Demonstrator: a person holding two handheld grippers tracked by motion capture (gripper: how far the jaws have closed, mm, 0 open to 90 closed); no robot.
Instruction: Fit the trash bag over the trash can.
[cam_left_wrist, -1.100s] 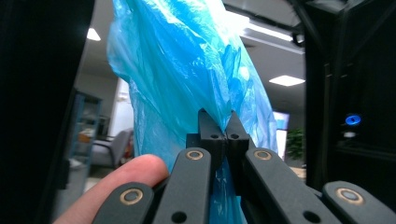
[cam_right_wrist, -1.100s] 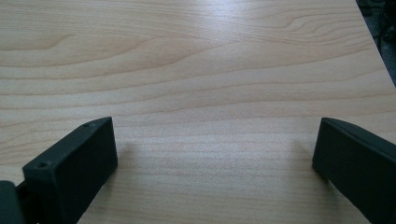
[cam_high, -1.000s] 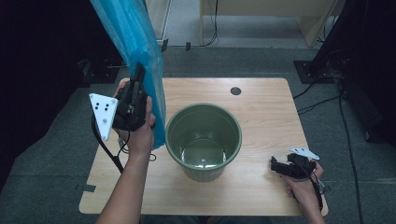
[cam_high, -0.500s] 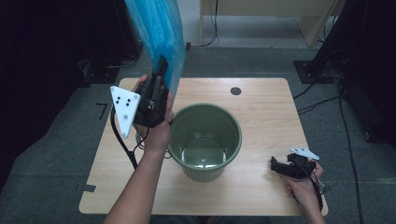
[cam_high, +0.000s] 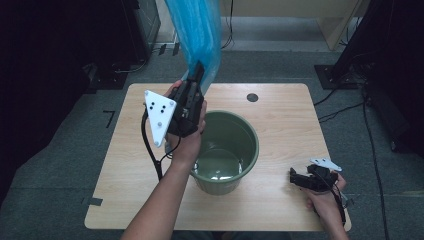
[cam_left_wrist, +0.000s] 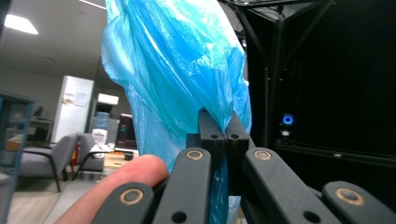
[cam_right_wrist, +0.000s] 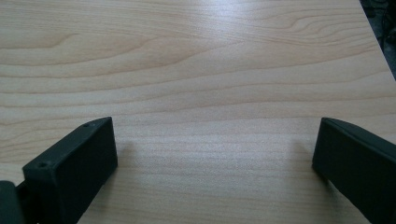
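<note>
A blue plastic bag hangs up out of the top of the high view, pinched at its lower end by my left gripper, which is raised over the left rim of a green bucket. In the left gripper view the jaws are shut on the blue plastic bag, with my left gripper pointing upward. My right gripper lies low on the wooden table at the front right, open. Its jaws stand wide apart over bare wood in the right gripper view, my right gripper holding nothing.
The bucket stands mid-table with an empty, shiny bottom. A round cable hole sits at the table's back edge. Dark equipment and cables surround the table on the floor.
My left hand has carried the bag to the right, from left of the bucket to over its left rim. The right hand has stayed put.
</note>
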